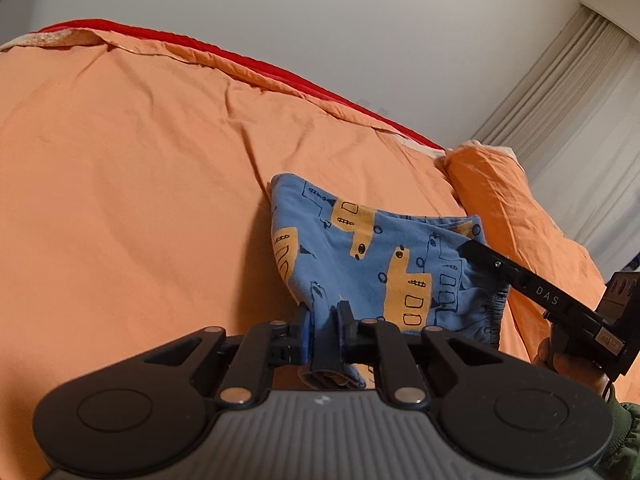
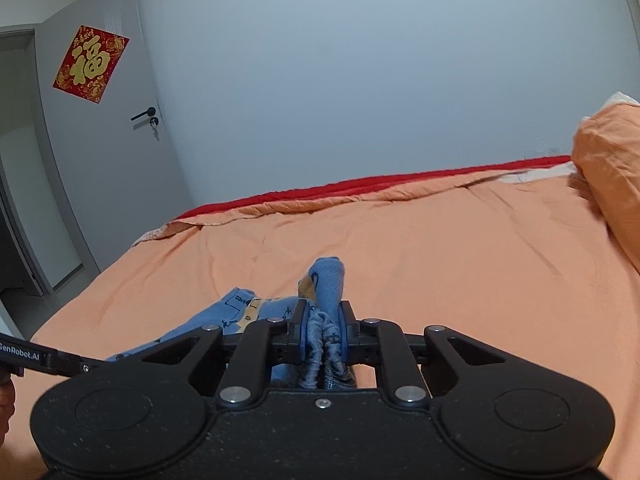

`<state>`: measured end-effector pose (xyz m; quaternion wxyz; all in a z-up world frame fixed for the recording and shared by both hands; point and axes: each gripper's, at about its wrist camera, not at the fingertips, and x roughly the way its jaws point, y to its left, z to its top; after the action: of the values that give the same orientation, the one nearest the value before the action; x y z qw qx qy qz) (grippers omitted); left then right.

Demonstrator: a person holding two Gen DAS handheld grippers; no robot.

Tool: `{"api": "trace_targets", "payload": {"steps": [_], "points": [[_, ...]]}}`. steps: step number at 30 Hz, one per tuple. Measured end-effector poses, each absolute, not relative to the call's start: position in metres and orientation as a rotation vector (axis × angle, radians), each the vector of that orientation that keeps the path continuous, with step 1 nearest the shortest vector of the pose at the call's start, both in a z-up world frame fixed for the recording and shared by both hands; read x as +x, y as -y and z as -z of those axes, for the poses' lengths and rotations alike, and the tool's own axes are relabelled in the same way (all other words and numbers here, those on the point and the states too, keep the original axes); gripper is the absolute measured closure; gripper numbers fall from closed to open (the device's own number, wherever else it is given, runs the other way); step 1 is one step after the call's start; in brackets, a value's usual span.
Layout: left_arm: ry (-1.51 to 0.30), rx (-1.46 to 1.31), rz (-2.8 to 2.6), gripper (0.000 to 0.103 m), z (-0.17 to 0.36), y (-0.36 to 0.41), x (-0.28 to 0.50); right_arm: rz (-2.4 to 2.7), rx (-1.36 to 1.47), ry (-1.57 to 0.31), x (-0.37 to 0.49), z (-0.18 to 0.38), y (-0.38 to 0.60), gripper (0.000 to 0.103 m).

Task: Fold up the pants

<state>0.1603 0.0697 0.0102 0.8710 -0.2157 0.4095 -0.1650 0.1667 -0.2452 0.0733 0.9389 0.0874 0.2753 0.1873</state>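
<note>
Left wrist view first, and a good deal is out of sight: the left gripper (image 1: 324, 320) has its jaws closed down on a fold of the pants (image 1: 360, 248), and the cloth between the pads runs under the gripper body, so the lower end of the garment is hidden. Blue fabric with orange and dark printed shapes hangs slack between the two tools, lifted clear of the orange bedspread (image 1: 140, 180) at the near side; whether its far edge rests on the bed cannot be told. At the right edge the right gripper (image 1: 472, 250) comes in sideways, its tip on the gathered waistband, and only part of the hand (image 1: 560, 360) gripping it shows, with a scrap of green sleeve (image 1: 624, 420) cut off at the corner.

Over to the right wrist view: the right gripper (image 2: 324, 320) is clamped on a bunched, elasticated blue edge of the pants (image 2: 324, 280), a peak of cloth standing up past the fingertips. The left gripper (image 2: 92, 368) pokes in from the left edge, mostly out of frame. An orange pillow (image 2: 608, 168) sits at the right, partly cropped. A red sheet (image 2: 360, 188) peeks out along the far edge of the bedspread. A grey door (image 2: 104, 140) with a red poster (image 2: 91, 63) stands at the left, the room beyond it dark and unreadable.
</note>
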Motion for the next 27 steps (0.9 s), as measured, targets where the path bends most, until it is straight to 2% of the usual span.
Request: {"api": "trace_targets", "payload": {"steps": [10, 27], "points": [[-0.904, -0.354, 0.353, 0.09, 0.004, -0.044, 0.148, -0.287, 0.243, -0.639, 0.129, -0.039, 0.275, 0.089], [-0.78, -0.217, 0.421, 0.091, -0.042, -0.009, 0.169, -0.331, 0.124, -0.526, 0.167, -0.088, 0.273, 0.091]]}}
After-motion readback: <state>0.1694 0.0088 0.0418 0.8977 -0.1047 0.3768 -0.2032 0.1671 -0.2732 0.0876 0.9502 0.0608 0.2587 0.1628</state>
